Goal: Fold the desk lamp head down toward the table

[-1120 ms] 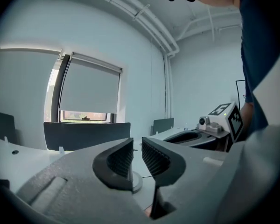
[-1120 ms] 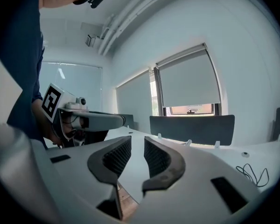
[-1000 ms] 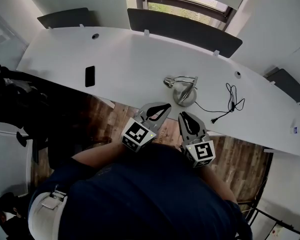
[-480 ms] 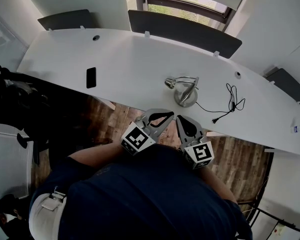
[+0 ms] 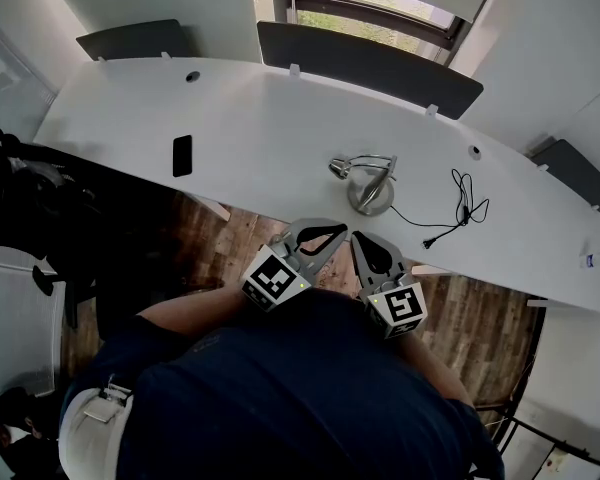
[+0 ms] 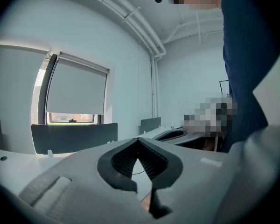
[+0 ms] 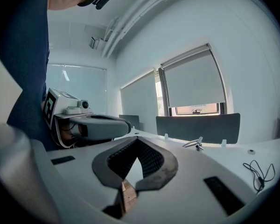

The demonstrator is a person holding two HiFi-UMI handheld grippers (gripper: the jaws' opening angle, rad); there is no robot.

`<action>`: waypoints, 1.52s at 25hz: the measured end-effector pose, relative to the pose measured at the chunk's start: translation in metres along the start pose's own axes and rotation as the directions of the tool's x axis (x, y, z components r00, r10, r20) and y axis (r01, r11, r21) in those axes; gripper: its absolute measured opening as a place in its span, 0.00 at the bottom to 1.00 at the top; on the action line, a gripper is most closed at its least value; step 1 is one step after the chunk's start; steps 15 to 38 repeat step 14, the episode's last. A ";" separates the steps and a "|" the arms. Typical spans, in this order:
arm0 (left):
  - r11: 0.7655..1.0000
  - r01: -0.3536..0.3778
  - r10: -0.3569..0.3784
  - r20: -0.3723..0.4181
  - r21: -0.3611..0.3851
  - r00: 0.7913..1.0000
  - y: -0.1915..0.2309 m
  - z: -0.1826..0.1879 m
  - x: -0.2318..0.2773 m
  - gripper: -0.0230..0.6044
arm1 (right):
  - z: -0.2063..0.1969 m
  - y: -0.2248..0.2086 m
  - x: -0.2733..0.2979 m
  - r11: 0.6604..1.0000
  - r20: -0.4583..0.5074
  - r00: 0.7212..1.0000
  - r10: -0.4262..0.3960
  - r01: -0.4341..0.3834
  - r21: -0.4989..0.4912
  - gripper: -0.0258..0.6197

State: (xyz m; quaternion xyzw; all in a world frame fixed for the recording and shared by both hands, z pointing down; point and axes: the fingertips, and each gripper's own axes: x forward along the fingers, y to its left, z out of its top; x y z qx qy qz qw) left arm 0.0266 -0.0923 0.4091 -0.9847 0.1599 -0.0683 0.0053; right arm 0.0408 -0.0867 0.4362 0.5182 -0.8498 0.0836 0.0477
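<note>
Desk lamp [image 5: 365,180] stands on the white table [image 5: 260,118], close to its near edge. Round base [image 5: 371,195]; lamp head [image 5: 337,166] out to the left of the base. From overhead the head's height cannot be read. In the right gripper view the lamp [image 7: 198,144] shows as thin metal lying low over the tabletop.

Black cord [image 5: 463,206] trails right of the lamp, its plug end lying loose on the table.

Left gripper [image 5: 338,230] and right gripper [image 5: 358,236] hang nearer the person than the lamp, off the table edge. Both point level toward it and neither touches it. In each gripper's own view the tips meet with nothing between them: left [image 6: 139,140], right [image 7: 137,140].

Judgement: closed, empty tools drawn in short of a low-looking lamp fit two stages. Either the head is about to be reached for, or it is already down and the tools are clear. The views do not settle which.

If the head does need lowering: steady the base, since it may slide on the smooth top. Press at the head end, slowly, and mind the cord.

Writing: the marker cubes [image 5: 275,276] carry only black-and-white square patterns, no text. A small label [image 5: 588,260] far right of the lamp is too small to read. A dark phone [image 5: 181,153] far left of the lamp shows no print.
</note>
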 end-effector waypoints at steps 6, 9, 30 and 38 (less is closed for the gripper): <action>1.000 -0.003 0.003 -0.021 0.011 1.000 0.000 0.000 -0.003 0.05 | 0.001 0.001 0.000 1.000 0.006 1.000 0.000 0.000 0.000 0.05; 1.000 -0.012 0.012 -0.012 0.003 1.000 -0.001 -0.002 -0.002 0.05 | 0.000 0.001 -0.002 1.000 0.007 1.000 0.001 -0.001 0.006 0.05; 1.000 -0.008 0.008 -0.007 -0.011 1.000 -0.003 -0.001 0.000 0.05 | 0.001 -0.001 -0.003 1.000 0.008 1.000 -0.005 0.005 0.015 0.05; 1.000 -0.008 0.008 -0.007 -0.011 1.000 -0.003 -0.001 0.000 0.05 | 0.001 -0.001 -0.003 1.000 0.008 1.000 -0.005 0.005 0.015 0.05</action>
